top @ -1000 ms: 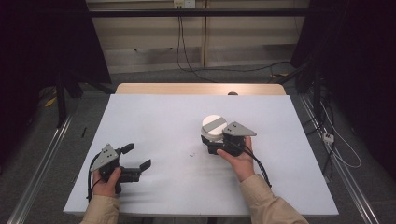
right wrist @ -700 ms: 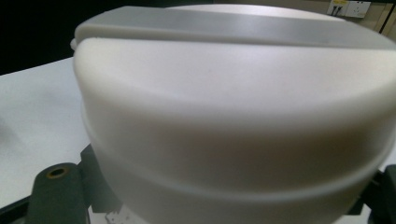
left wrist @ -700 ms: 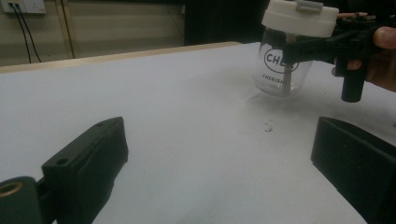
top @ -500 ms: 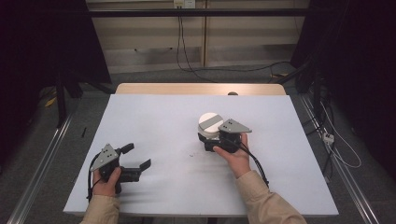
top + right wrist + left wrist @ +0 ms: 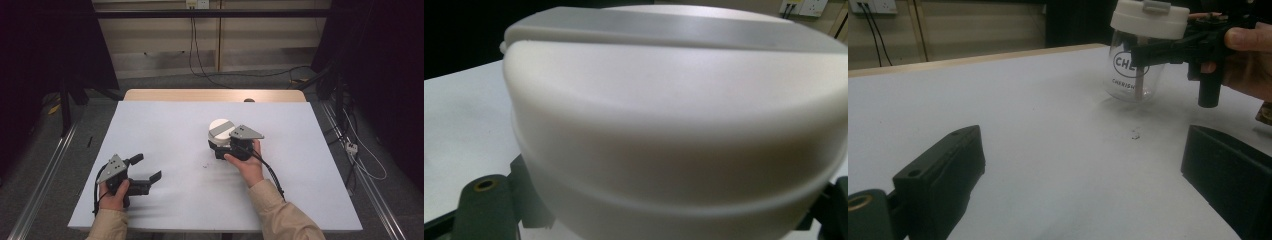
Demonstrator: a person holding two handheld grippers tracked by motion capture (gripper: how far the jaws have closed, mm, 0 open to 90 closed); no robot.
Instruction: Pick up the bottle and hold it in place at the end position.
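Working from left to right, we found the left gripper resting near the front left corner of the table, its 2 jaws spread wide with nothing between them. The jar stood upright to the right of it and farther back, well apart from it, so the left hand was the farther of the 2. In the left gripper view we saw a clear glass body with dark lettering under a white lid; its long axis ran vertical, base on the table. The right gripper was clamped on the jar just under the lid, 1 jaw on each side of the glass, in a level grip across the vertical axis. We judged that any coming lift or carry fell to the right hand, and that any tilt of that wrist would tip the jar.
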